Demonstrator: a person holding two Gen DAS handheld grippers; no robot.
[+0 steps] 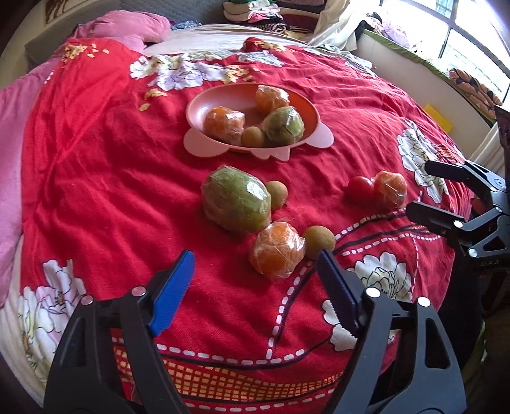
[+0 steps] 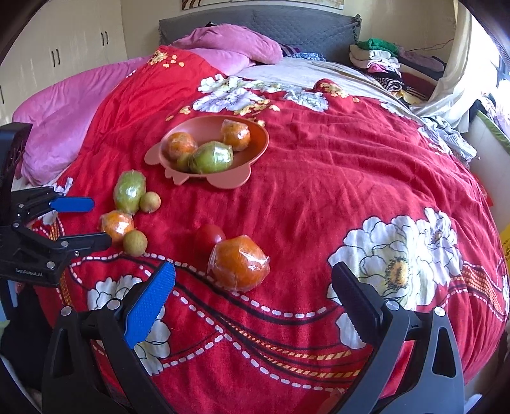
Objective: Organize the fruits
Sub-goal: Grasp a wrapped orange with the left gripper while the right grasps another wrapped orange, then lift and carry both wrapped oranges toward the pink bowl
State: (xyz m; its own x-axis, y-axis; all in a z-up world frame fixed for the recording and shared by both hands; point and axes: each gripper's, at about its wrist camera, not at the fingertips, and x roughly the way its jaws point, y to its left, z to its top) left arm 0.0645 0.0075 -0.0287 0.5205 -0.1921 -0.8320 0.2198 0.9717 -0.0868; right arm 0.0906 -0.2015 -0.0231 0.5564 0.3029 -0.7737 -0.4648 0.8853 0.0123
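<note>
A pink bowl (image 1: 197,108) (image 2: 255,133) on the red floral bedspread holds two wrapped oranges, a wrapped green fruit and a small round one. Loose on the spread lie a wrapped green fruit (image 1: 236,199) (image 2: 129,191), two small round fruits (image 1: 277,194) (image 1: 318,242), a tomato (image 1: 360,188) (image 2: 208,237) and two wrapped oranges. My left gripper (image 1: 254,254) (image 2: 92,221) is open, with the near orange (image 1: 276,250) (image 2: 116,224) just past its tips, untouched. My right gripper (image 2: 253,267) (image 1: 417,188) is open before the other orange (image 2: 239,262) (image 1: 390,189).
Pink pillows and a pink blanket (image 2: 63,117) lie at the left and far end, before a grey headboard (image 2: 261,25). Folded clothes (image 2: 379,60) are stacked at the far right by a window. Wardrobe doors (image 2: 57,57) stand at the far left.
</note>
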